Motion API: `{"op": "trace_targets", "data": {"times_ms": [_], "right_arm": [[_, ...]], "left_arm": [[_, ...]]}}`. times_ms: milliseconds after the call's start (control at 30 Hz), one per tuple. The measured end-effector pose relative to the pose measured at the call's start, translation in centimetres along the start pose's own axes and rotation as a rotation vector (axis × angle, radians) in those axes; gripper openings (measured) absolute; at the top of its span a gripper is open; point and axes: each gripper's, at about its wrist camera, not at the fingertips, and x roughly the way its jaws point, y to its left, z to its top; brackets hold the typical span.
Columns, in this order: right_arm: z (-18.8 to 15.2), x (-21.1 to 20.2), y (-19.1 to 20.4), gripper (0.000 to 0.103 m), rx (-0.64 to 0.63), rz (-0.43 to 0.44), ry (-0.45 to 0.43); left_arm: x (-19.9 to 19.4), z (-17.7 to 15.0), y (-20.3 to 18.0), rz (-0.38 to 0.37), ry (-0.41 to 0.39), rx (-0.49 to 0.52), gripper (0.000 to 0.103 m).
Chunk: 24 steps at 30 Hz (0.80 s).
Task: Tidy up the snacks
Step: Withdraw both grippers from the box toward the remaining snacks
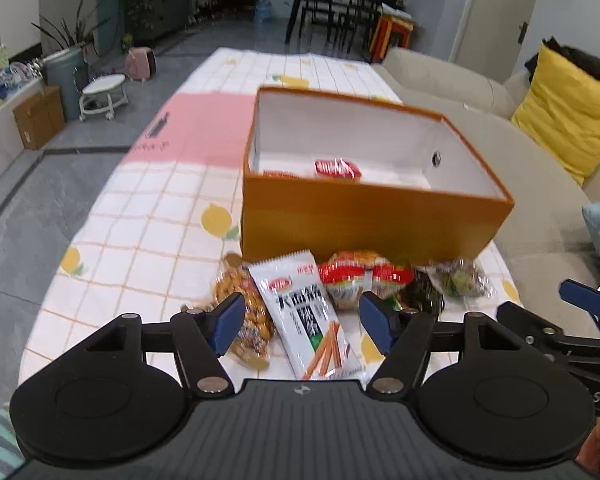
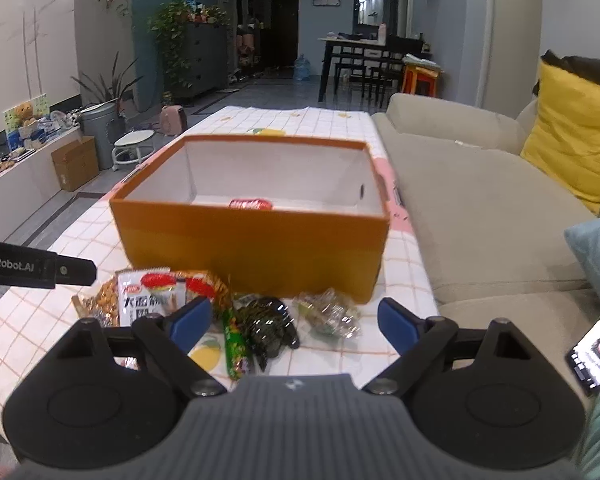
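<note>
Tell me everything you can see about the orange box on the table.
The orange box is an open, lidless rectangular carton that looks like cardboard, orange outside and white inside, with a small round hole in its right wall. It stands upright on the checked tablecloth, behind the row of snack packets. Inside lies a red packet; the left wrist view shows a second item beside it. Neither gripper touches it.
</note>
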Motion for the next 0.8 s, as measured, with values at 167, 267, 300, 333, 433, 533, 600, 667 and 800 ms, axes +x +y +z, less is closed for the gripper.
{"op": "trace_targets", "data": {"times_ms": [167,267,300,333,433,533,600,667,800], "right_arm": [[-0.7,1.6,0.5,0.082,-0.031,0.023,0.057],[-0.8,2.6,0.5,0.077,-0.024,0.031,0.088],[-1.0,2.8,0.5,0.075,-0.022,0.035,0.095],[-1.1,3.1,0.5,0.072,-0.023,0.040,0.102],[-1.6,4.0,1.1,0.062,-0.046,0.059,0.122],[-2.0,5.0,1.7,0.051,-0.071,0.081,0.148],[-2.2,5.7,2.0,0.046,-0.075,0.096,0.162],[-2.4,6.4,2.1,0.040,-0.077,0.117,0.179],[-3.0,7.8,2.3,0.028,-0.074,0.139,0.230]], "left_arm": [[1.4,-0.7,0.1,-0.011,0.047,-0.014,0.076],[2.5,-1.0,0.3,-0.026,0.079,-0.041,0.074],[2.8,-1.1,0.3,-0.029,0.088,-0.046,0.074],[3.1,-1.3,0.3,-0.031,0.096,-0.048,0.074],[4.3,-1.9,0.2,-0.039,0.126,-0.051,0.074],[5.4,-2.1,0.0,-0.042,0.152,-0.069,0.074],[6.0,-2.1,-0.1,-0.036,0.163,-0.076,0.074],[6.6,-2.1,-0.1,-0.029,0.175,-0.095,0.074],[7.7,-2.3,0.0,-0.030,0.206,-0.123,0.073]]}}
